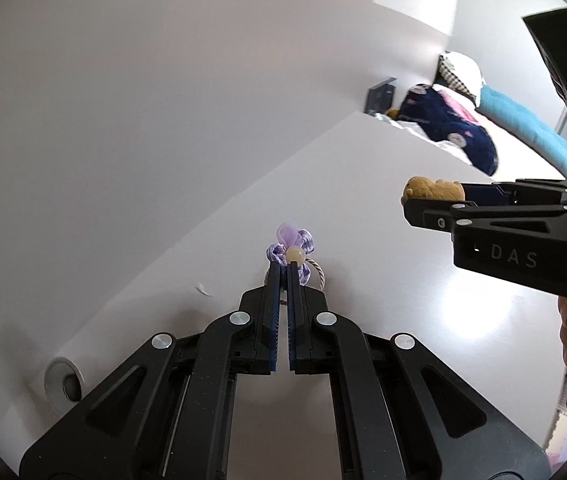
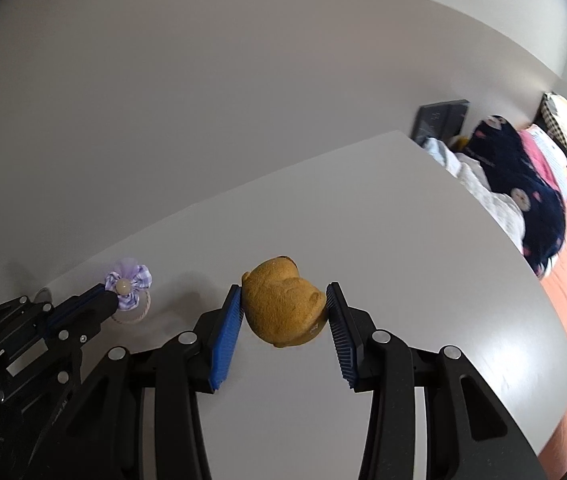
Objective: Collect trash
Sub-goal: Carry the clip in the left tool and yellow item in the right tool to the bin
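My left gripper (image 1: 283, 265) is shut on a purple fabric flower hair tie (image 1: 293, 246) with a cream bead and a rope loop, above the white table (image 1: 363, 200). It also shows in the right wrist view (image 2: 129, 280), held by the left gripper (image 2: 103, 294). My right gripper (image 2: 283, 296) is shut on a brown bear-head squishy toy (image 2: 283, 306), pressed between both blue pads. The toy shows in the left wrist view (image 1: 433, 189) in the right gripper (image 1: 415, 208).
A white roll (image 1: 63, 380) lies at the table's near left by the wall. A small white scrap (image 1: 203, 290) lies on the table. A bed with a navy plush (image 2: 523, 184), pillows and a teal cushion (image 1: 523, 120) stands beyond the table's right edge.
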`<state>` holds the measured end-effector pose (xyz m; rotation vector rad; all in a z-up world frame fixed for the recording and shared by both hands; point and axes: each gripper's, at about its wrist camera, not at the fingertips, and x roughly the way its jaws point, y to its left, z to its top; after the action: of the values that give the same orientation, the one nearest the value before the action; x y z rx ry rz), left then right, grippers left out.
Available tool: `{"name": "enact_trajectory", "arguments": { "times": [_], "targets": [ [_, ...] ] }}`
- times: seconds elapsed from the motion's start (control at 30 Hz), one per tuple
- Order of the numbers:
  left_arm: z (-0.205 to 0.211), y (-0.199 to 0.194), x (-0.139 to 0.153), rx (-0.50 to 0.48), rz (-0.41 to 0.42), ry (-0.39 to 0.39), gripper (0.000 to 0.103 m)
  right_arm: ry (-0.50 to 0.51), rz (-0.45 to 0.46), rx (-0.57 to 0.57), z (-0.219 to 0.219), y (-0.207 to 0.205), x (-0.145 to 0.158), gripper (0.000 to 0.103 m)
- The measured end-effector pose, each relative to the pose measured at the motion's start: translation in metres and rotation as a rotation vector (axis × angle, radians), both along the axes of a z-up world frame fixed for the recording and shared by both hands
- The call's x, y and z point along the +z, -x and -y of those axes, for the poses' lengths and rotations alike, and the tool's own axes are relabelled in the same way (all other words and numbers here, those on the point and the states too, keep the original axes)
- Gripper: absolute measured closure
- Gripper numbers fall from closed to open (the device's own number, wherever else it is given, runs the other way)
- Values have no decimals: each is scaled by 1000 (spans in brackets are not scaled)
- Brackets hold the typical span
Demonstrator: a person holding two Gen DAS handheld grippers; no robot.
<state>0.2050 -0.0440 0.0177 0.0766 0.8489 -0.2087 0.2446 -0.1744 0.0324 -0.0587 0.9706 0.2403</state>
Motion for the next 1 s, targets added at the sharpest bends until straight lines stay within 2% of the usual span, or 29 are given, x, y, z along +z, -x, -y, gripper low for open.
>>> {"name": "enact_trajectory", "arguments": {
  "times": [0.33, 1.0],
  "targets": [
    [57, 33, 8, -88, -5, -3, 101, -21, 32, -75, 52, 51, 15, 59],
    [194, 105, 20, -316, -9, 8, 101, -31, 74, -287, 194, 165, 28, 59]
  ]
}}
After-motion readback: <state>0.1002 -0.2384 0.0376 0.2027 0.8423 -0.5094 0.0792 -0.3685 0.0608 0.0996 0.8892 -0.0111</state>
